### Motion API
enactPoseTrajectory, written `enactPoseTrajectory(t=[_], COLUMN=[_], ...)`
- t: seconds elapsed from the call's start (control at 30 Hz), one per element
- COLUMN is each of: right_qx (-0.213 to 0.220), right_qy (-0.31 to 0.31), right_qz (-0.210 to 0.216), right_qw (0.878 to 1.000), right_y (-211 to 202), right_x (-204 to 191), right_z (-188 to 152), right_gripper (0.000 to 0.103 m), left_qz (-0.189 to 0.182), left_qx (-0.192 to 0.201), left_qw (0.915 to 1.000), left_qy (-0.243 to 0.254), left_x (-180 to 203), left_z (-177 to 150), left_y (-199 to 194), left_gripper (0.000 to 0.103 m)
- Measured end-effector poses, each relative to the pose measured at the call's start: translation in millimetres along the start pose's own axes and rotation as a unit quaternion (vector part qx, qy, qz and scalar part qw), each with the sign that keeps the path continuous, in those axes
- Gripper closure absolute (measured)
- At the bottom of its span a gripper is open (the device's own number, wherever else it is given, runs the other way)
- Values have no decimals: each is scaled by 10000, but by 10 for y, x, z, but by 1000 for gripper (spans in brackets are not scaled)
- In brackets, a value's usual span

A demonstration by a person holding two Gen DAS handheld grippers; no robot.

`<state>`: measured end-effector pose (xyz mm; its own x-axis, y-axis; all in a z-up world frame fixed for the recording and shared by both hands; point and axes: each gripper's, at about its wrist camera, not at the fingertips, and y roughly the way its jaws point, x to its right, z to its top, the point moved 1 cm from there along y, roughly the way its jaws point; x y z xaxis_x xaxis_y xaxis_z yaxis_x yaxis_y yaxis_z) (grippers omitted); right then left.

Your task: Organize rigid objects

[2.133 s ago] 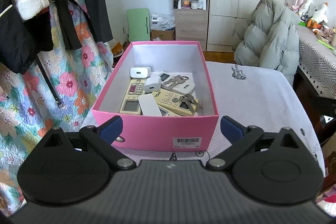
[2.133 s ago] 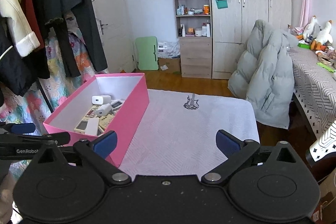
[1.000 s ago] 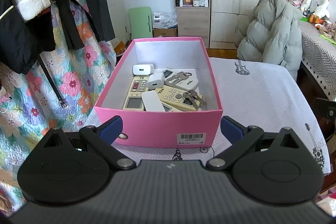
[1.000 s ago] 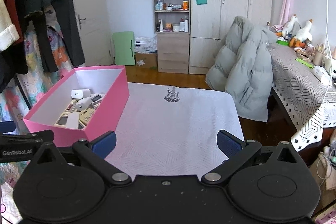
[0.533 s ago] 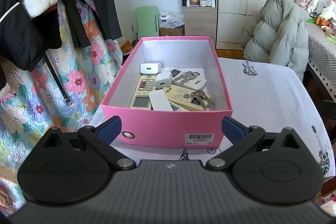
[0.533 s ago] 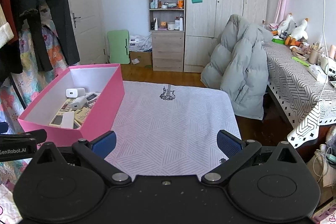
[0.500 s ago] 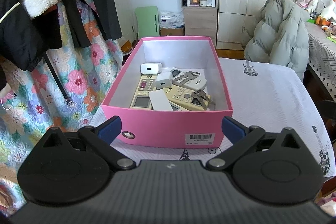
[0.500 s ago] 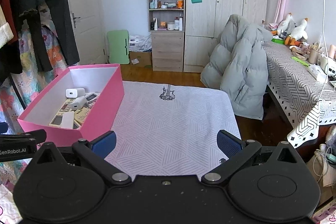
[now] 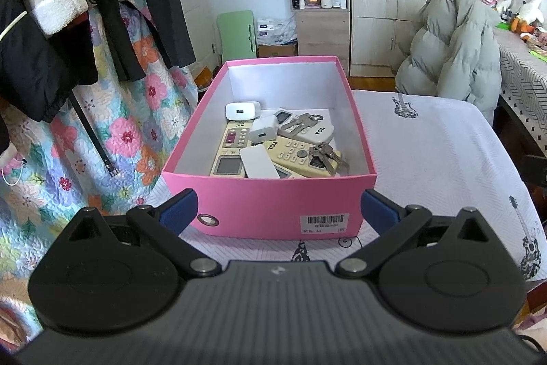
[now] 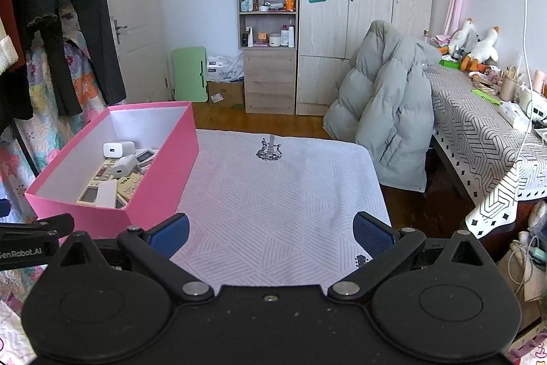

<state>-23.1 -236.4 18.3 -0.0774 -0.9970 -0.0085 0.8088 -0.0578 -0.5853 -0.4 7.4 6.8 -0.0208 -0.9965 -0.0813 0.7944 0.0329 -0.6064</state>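
A pink box [image 9: 273, 211] stands on the left of a white-clothed table [image 9: 427, 139]. It holds several remote controls [image 9: 297, 154], two white chargers [image 9: 263, 130], a white slab [image 9: 258, 163] and two key bunches [image 9: 324, 154]. My left gripper [image 9: 277, 211] is open and empty, just in front of the box's near wall. The box also shows in the right wrist view [image 10: 160, 173]. My right gripper [image 10: 270, 233] is open and empty over the bare cloth [image 10: 283, 194], to the right of the box.
Hanging clothes and a floral quilt [image 9: 68, 125] are at the left. A chair with a grey puffer jacket [image 10: 386, 122] stands at the table's far right corner. A patterned desk [image 10: 485, 139] with clutter is at the right. Shelves and wardrobe [image 10: 307, 23] line the back wall.
Both grippers have drawn back and risen a little from the table, so the box looks smaller and farther. Both stay open and empty. The box's contents have not moved.
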Motion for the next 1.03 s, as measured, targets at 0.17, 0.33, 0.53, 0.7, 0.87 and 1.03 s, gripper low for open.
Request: enactPoseTrajectory(t=[0.17, 0.33, 0.53, 0.7, 0.87, 1.03], right_qx=[-12, -27, -31, -55, -65, -67], right_qy=[20, 32, 29, 38, 33, 33], right_qz=[-19, -36, -39, -54, -63, -65], right_qw=[10000, 10000, 10000, 10000, 10000, 10000], right_y=[7, 10, 7, 15, 26, 28], right_x=[-1, -2, 11, 9, 14, 18], right_z=[-2, -11, -21, -21, -22, -22], right_gripper=[0, 0, 0, 0, 0, 0], left_qz=[-12, 58, -28, -77, -91, -105], left_qx=[-29, -64, -113, -57, 27, -12], left_qw=[10000, 10000, 9999, 9999, 9999, 9999], left_qy=[-39, 8, -16, 33, 101, 64], left_x=[-16, -8, -10, -18, -2, -14], left_z=[-3, -23, -29, -43, -43, -40], left_y=[9, 34, 47, 28, -8, -3], left_gripper=[0, 0, 0, 0, 0, 0])
